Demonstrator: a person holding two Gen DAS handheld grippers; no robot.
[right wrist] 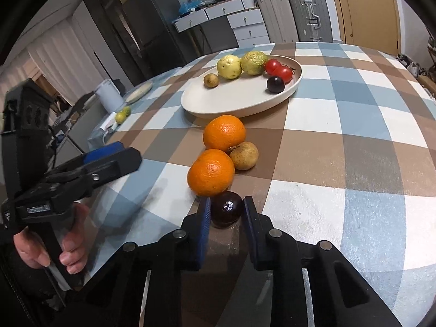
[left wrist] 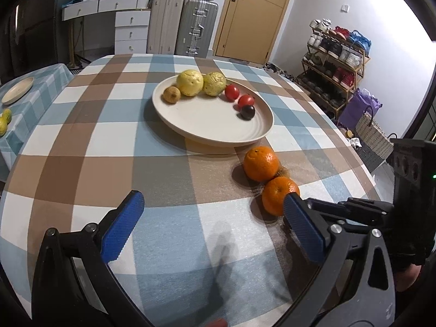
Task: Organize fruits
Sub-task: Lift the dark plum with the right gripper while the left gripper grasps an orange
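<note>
A cream plate on the checked table holds two yellow-green guavas, a small brown fruit, two tomatoes and a dark plum. Two oranges and a brown fruit lie in front of the plate. My right gripper has its jaws closed around a dark plum resting on the table. My left gripper is open and empty over the cloth, its right finger beside the nearer orange.
A side table on the left holds a second plate and small green fruits. Suitcases, drawers and a door stand behind. A shoe rack and bags are to the right of the table.
</note>
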